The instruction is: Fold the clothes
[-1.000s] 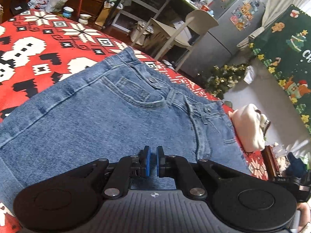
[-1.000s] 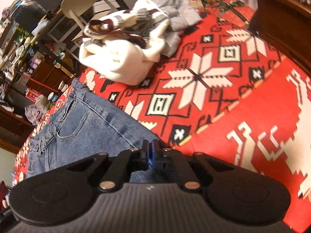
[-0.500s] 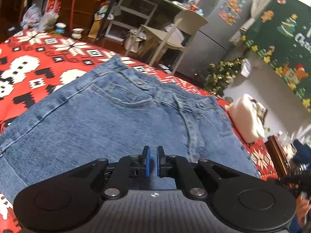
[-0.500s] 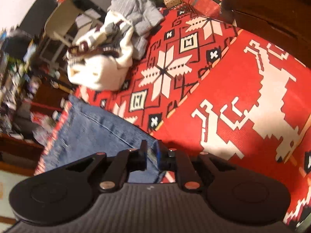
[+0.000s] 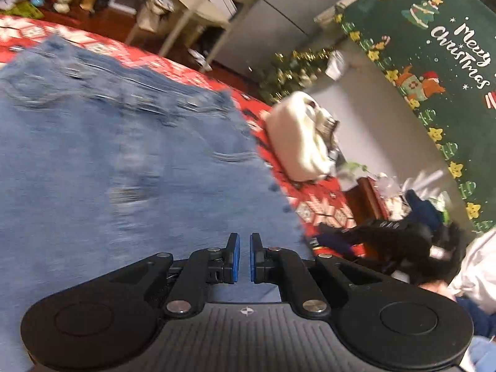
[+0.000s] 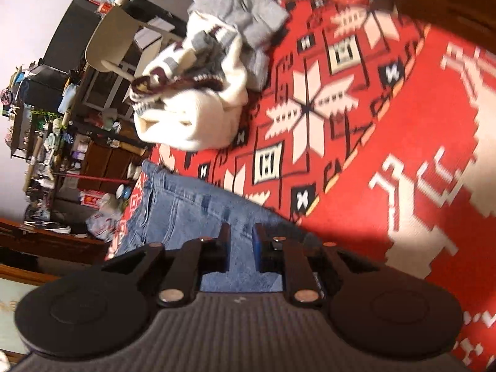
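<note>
1. The jeans lie spread on the red blanket, waistband at the far end from me.
2. My left gripper hangs over the jeans near their right edge; its blue pads stand a narrow gap apart with nothing between them.
3. My right gripper is over the jeans' edge beside bare blanket, fingers spread a little wider, denim showing through the gap; I cannot tell whether they touch it.
4. A white sweater is heaped beyond the jeans, a grey garment against it.
</note>
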{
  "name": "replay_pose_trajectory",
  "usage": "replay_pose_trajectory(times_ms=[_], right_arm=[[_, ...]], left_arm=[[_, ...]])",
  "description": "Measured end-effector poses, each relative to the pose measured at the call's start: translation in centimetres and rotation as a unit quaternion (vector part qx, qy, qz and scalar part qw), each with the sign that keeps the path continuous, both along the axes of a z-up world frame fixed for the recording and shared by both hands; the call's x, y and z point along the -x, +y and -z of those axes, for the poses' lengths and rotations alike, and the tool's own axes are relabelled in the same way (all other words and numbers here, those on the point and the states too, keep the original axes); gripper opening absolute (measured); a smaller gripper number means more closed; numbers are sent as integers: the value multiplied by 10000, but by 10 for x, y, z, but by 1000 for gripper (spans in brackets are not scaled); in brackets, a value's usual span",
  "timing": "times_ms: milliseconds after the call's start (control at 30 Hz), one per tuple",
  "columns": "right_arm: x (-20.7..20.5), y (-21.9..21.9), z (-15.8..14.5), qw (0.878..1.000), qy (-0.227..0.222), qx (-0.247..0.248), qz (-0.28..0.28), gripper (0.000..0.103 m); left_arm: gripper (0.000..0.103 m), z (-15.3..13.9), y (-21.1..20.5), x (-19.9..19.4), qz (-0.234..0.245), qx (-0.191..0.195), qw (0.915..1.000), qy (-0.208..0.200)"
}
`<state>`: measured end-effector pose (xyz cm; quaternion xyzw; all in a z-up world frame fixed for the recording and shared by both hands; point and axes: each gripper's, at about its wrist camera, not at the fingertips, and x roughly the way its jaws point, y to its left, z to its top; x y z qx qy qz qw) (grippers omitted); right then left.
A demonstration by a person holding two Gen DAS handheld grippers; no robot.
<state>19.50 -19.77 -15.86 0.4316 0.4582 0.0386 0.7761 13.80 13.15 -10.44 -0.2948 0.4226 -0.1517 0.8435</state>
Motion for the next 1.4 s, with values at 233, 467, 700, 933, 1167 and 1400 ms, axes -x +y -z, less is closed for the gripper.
replay_pose_trajectory(times_ms=[233,467,700,933,1167,1400], right_arm=[[-6,-5,15,9999,110,-10,90,8],[-14,-1,29,9998,146,-156,52,7],[-16,0,31,9997,87,-232,50,6],[-18,3,32,9998,76,-180,-9,3],[-25,10,33,9998,-192,-91,-56,7],[-54,31,27,9965,-824,26,-114,7]], left_arm=[[2,6,-83,-57,702,-199,9972,140],[0,26,-117,-88,1142,-496,9921,177],[0,42,-114,-107,1153,-780,9903,6],[0,44,-85,-129,732,-799,9941,-100],[0,40,-58,-167,389,-1000,9939,-238],[0,42,-42,-201,359,-1038,9935,-286]])
